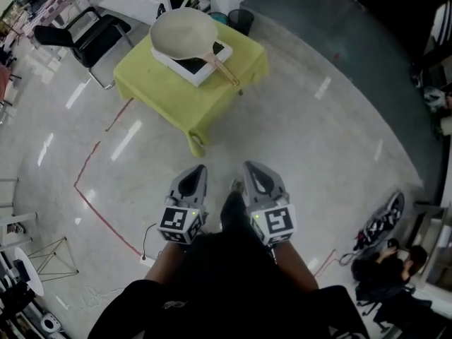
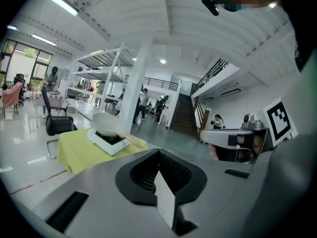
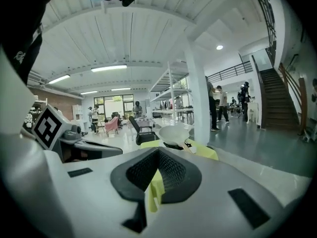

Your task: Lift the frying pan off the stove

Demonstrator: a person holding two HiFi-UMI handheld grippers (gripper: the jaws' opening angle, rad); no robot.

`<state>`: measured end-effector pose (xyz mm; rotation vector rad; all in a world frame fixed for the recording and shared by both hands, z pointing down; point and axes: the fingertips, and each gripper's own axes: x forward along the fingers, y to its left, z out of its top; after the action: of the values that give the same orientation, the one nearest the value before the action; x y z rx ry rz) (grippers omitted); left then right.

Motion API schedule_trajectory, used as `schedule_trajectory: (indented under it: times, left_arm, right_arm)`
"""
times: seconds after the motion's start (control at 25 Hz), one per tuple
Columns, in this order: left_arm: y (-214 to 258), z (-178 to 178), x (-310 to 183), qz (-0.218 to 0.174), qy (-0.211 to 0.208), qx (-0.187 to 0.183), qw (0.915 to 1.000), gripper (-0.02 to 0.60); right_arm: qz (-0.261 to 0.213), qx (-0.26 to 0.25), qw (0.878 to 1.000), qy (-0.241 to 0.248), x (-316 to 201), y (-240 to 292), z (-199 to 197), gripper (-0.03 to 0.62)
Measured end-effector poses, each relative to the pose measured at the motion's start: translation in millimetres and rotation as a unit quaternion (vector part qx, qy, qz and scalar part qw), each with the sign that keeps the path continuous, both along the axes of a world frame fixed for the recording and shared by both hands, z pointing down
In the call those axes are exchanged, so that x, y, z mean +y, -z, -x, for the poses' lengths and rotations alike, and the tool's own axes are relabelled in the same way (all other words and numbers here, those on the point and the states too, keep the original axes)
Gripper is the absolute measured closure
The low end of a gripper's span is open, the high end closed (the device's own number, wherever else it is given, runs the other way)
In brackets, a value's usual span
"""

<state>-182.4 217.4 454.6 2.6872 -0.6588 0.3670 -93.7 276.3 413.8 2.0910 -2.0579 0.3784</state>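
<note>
Black chair [image 1: 95,37] stands at the far left of the head view, just beside the yellow-green bench [image 1: 173,97]. A red tape line [image 1: 92,161] runs over the glossy floor [image 1: 318,140] from the bench's left side. A dark bin [image 1: 241,20] stands behind the bench, and a person [image 1: 385,267] crouches at the far right.

The pale frying pan [image 1: 182,32] sits on the white stove [image 1: 185,69] on the bench, its wooden handle angled toward the right. The left tool [image 1: 198,169] and right tool [image 1: 251,167] are held side by side, well apart from the pan, with a stretch of floor between. Both point toward the bench, each with its jaws together on nothing.

Only the left gripper view shows a staircase [image 2: 183,118] and people standing behind the bench. The right gripper view alone shows a pink chair [image 3: 111,124] and a white column [image 3: 198,93].
</note>
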Motion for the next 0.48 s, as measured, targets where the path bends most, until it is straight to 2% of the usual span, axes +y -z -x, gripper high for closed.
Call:
schedule_trajectory:
  times: [0.28, 0.48]
  left_arm:
    - [-6, -85, -39, 0.015, -0.001, -0.026, 0.9996, 0.538]
    - [-17, -120, -53, 0.037, 0.018, -0.030, 0.9987, 0.537]
  right_arm:
    - [0.026, -0.003, 0.998, 0.050, -48, -13, -65, 0.580]
    - [0.029, -0.011, 0.997, 0.069, -65, -20, -106, 0.580]
